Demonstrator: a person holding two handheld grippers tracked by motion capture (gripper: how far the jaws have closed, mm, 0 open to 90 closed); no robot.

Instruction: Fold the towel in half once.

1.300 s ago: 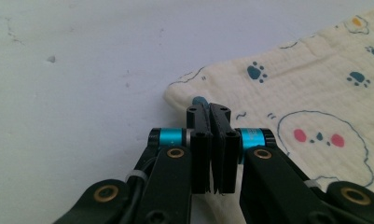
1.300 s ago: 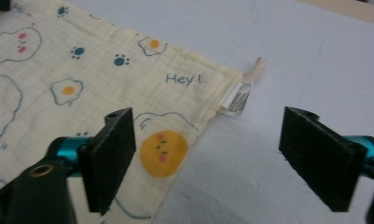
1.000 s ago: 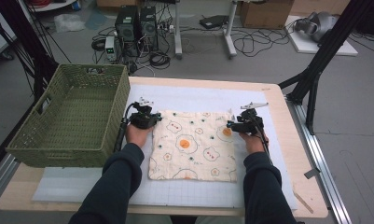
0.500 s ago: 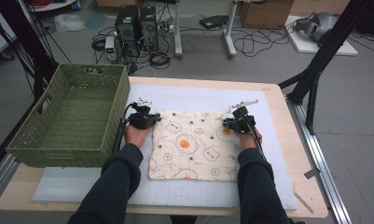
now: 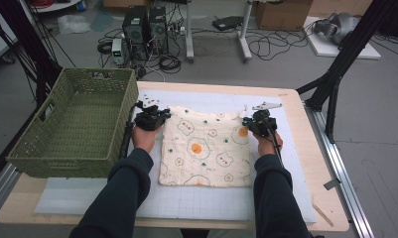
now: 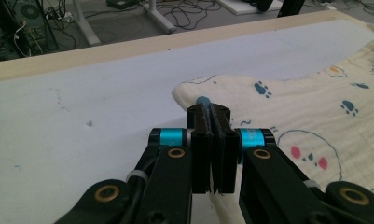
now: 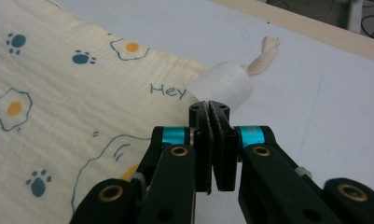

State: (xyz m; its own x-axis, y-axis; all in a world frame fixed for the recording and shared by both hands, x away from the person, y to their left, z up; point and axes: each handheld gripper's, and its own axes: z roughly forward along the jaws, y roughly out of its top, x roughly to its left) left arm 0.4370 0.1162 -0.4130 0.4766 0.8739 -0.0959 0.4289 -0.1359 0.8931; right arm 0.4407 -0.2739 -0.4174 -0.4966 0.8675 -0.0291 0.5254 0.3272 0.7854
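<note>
Scene: person at a table (image 5: 305,148) w/ a gripper in each hand; white mat (image 5: 286,198) covers most of the top.
Cloth: cream towel (image 5: 206,148) printed w/ fried eggs, bears, blue paws; lies flat on the mat, mid-table, between the two hands.
Left gripper (image 5: 152,118): at towel's far left corner; jaws pressed together, pinching the cloth edge. In left gripper view the gripper (image 6: 214,116) has the cream corner caught at its tips.
Right gripper (image 5: 257,121): at towel's far right corner; jaws have just been closing and now clamp the corner. In right gripper view the gripper (image 7: 214,112) meets the cloth just below a white label (image 7: 222,84).
Loop: twisted cream hanging loop (image 7: 264,53) sticks out past the label onto the mat.
Basket: green woven basket (image 5: 42,144) on the table's left, just beside the left hand, apart from the towel.
Arms: dark sleeves (image 5: 119,193) come in from the bottom edge.
</note>
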